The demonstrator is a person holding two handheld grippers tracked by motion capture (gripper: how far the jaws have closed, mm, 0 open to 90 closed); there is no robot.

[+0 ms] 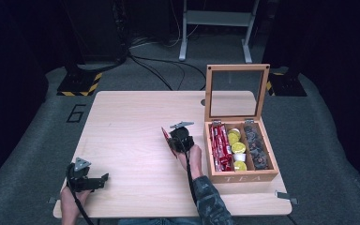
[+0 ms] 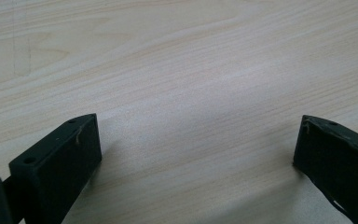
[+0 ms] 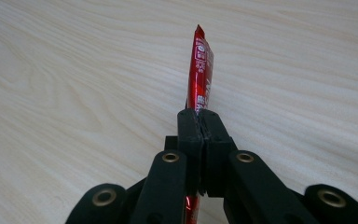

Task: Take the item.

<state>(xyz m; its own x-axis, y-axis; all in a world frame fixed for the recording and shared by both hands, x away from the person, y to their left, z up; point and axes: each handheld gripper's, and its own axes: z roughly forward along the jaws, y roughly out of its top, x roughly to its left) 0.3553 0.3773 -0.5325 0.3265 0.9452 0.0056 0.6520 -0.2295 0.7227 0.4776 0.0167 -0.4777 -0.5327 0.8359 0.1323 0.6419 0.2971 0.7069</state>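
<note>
Open wooden box with hinged glass lid (image 1: pixel 238 140) stands at the right side of the pale wood worktop (image 1: pixel 131 140); "TEA" reads on its front wall. White lettering on the thin red foil sachet (image 3: pixel 200 70) is illegible. Right gripper (image 3: pixel 199 119) is clenched on that sachet, mid-worktop, just left of the box. Left gripper (image 2: pixel 196 144), jaws spread wide with nothing between them, sits near the front-left edge. Broad bare wood lies between the two.
</note>
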